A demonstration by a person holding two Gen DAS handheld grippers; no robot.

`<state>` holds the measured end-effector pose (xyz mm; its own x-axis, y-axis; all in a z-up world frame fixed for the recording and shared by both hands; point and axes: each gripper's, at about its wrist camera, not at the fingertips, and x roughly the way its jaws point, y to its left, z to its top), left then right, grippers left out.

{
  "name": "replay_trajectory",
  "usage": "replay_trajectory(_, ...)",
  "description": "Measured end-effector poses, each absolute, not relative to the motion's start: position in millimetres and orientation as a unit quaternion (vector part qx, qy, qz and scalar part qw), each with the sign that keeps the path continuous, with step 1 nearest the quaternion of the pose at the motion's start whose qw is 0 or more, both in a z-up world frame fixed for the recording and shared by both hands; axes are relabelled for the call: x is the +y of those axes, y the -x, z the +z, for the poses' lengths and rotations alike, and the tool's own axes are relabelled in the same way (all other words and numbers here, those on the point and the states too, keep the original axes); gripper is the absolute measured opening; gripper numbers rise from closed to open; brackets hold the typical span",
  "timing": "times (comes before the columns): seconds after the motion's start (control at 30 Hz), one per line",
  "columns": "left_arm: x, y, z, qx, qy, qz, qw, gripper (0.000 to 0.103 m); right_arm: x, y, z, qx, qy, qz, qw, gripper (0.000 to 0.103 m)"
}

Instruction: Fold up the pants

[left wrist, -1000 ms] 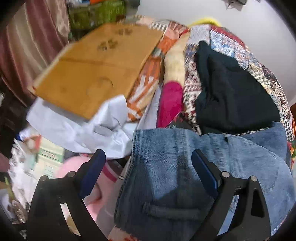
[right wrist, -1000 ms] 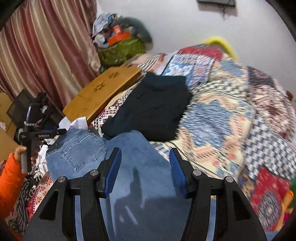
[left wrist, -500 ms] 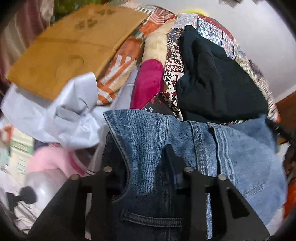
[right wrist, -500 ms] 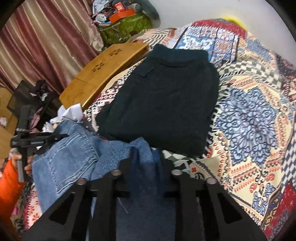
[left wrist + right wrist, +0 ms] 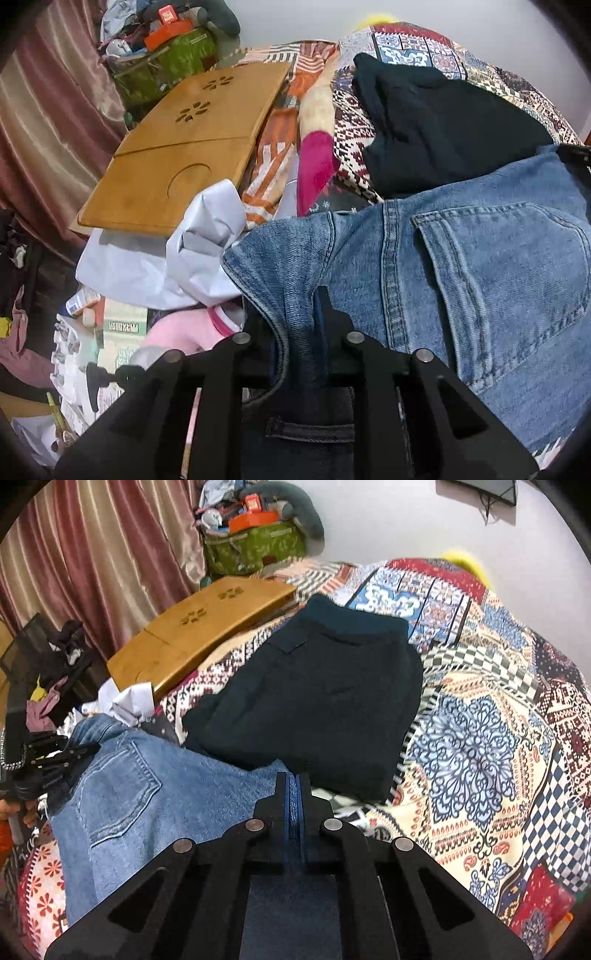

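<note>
Both tongs clamped on the jeans

My left tongs (image 5: 295, 325) are pinched tight on the jeans (image 5: 461, 266) at the waistband edge, fabric bunched btwn the fingers. My right tongs (image 5: 294, 797) are closed too, pads nearly touching w/ a thin denim fold caught btwn them.

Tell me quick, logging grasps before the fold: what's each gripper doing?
Left gripper: closed on the blue jeans near the waistband.
Right gripper: closed on the jeans' edge.

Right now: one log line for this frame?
task: fold pants | left tool: shut on jeans waistband | right tool: shut on jeans edge | dark pants: folded on quilt
</note>
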<state>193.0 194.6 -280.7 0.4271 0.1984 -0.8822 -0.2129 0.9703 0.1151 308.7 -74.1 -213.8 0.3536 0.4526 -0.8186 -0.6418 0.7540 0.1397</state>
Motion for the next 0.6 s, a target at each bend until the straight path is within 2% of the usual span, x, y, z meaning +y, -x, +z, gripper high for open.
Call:
replay_trajectory(0.03,196,-191,-276,0.522,0.015,0.121,0.844,0.026,-75,-306,-212,0.460,0.103,0.331,0.817,0.006)
replay_trajectory(0.1,201,-184,-261,0.520,0.045,0.117,0.845,0.042,-79,-299,-203,0.469,0.101,0.332,0.812,0.008)
replay_trajectory(0.13,203,-179,-254,0.514,0.055,0.118,0.848,0.057,-83,-293,-196,0.470,0.104,0.333,0.811,0.008)
replay_trajectory(0.17,206,-172,-245,0.502,0.069,0.121,0.854,0.069,-89,-286,-189,0.467,0.107,0.334,0.812,0.008)
replay_trajectory(0.27,212,-149,-222,0.468,0.099,0.128,0.869,0.083,-114,-262,-167,0.451,0.100,0.339,0.820,0.020)
replay_trajectory(0.33,211,-134,-217,0.464,0.119,0.114,0.870,0.090,-132,-247,-158,0.440,0.093,0.329,0.830,0.031)
replay_trajectory(0.37,210,-130,-217,0.468,0.123,0.107,0.868,0.093,-140,-239,-155,0.436,0.089,0.326,0.834,0.033)
replay_trajectory(0.5,199,-115,-234,0.495,0.132,0.105,0.853,0.094,-176,-207,-156,0.436,0.076,0.301,0.845,0.035)
replay_trajectory(0.6,197,-109,-252,0.521,0.165,0.102,0.831,0.094,-194,-189,-170,0.446,0.067,0.282,0.847,0.046)
